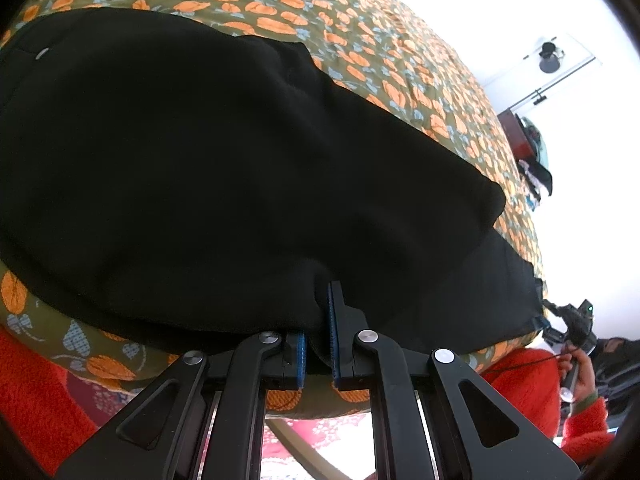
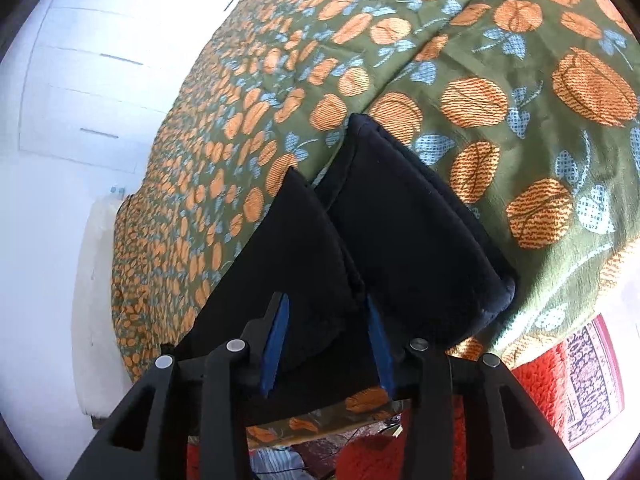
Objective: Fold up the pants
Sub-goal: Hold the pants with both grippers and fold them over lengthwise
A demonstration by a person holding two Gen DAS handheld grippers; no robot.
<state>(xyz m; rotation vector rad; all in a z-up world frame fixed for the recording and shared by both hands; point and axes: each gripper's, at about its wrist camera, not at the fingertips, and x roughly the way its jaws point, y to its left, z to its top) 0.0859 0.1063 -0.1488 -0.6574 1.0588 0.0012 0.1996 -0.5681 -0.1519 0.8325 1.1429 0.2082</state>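
Black pants point(image 1: 224, 168) spread flat across a bed, over a green bedspread point(image 1: 360, 40) printed with orange fruit and pale blue leaves. Soft, matte, fleece-like fabric, dark enough to hide most folds. Waist or upper part broad in the left wrist view, reaching the bed's near edge; a small pale tag or button near its far left. In the right wrist view, two leg ends point(image 2: 404, 216) lying side by side near the bed's near edge, hems stitched, points aimed away toward the far side of the bed.

Left gripper point(image 1: 318, 344) angled steeply down at the near edge of the bed, blue pads pinched nearly together on a fold of the black cloth; fabric bunched up over and between the fingertips.

Right gripper point(image 2: 326, 344) also tilted down at the near edge, fingers standing moderately apart. Blue pads point(image 2: 276, 344) on either side of the inner leg end's edge, cloth lying between them, not visibly pressed.

Farther out in the left wrist view: a hand point(image 1: 578, 376) in a red fuzzy sleeve at the lower right, holding the other black device. Red carpet point(image 2: 536, 392) below the bed edge, with a patterned rug point(image 2: 592, 368) beside it. White wall point(image 2: 80, 80) with drawer-like panels beyond the far edge.
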